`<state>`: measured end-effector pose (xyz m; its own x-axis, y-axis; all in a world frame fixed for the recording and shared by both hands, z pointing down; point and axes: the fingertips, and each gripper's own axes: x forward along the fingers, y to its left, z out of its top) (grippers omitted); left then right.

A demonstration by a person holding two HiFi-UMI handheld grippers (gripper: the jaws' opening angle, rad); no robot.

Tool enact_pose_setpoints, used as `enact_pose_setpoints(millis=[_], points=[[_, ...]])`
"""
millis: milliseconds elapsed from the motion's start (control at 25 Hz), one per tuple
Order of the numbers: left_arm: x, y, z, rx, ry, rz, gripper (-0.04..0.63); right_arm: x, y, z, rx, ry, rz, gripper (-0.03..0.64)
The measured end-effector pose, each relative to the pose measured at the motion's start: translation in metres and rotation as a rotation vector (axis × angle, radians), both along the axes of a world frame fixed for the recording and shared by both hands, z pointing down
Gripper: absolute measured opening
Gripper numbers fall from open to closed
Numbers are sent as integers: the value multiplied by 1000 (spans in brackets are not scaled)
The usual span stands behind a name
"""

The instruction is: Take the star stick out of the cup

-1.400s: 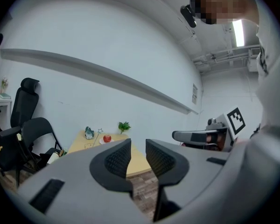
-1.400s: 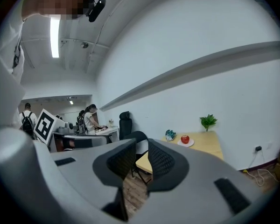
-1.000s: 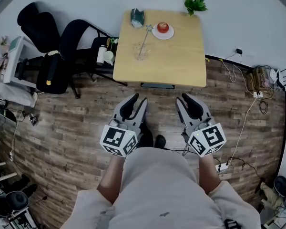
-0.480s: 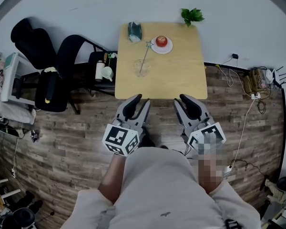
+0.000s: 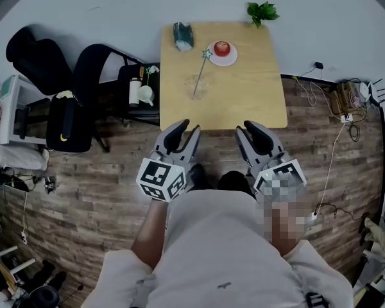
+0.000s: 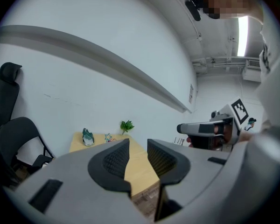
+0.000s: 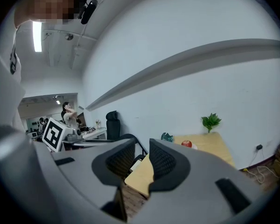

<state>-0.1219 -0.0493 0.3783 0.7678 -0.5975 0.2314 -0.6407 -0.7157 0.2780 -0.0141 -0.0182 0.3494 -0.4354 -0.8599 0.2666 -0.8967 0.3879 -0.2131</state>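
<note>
Not begun, judging by how things lie. Star stick [image 5: 200, 74] standing slanted in the clear cup [image 5: 196, 95], star end up and leaning toward the plate [image 5: 231, 58] with the apple [image 5: 222, 46]. Cup only faintly visible, on the left half of the wooden surface [image 5: 256, 95].

Left gripper [image 5: 187, 131] and right gripper [image 5: 246, 131] held side by side in front of the body, over the plank floor [image 5: 83, 185], short of the surface's near edge and well apart from the cup. Fingers of each parted by a narrow gap, with nothing between: only surface and floor seen through the left gap, a near corner of the surface through the right. Touching nothing.

Left to do, all of it: step in to the surface, reach over to the cup, set the fingers round the thin stick, pinch it, lift it clear of the rim. Probably worth steadying the cup with the other gripper, since it looks light and likely to tip or ride up with the stick.

Also on the surface, out of the way: a teal object [image 5: 183, 36] at the far left corner and a small plant [image 5: 262, 10] at the far right.
</note>
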Motion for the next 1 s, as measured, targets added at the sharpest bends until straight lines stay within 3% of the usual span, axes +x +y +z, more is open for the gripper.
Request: enact_pose_setpoints(millis=[400, 1000], points=[[4, -20, 25, -62, -14, 1, 98, 13, -11, 16, -38, 4, 3, 80], [49, -101, 48, -80, -87, -52, 98, 37, -100, 26, -43, 2, -115, 80]])
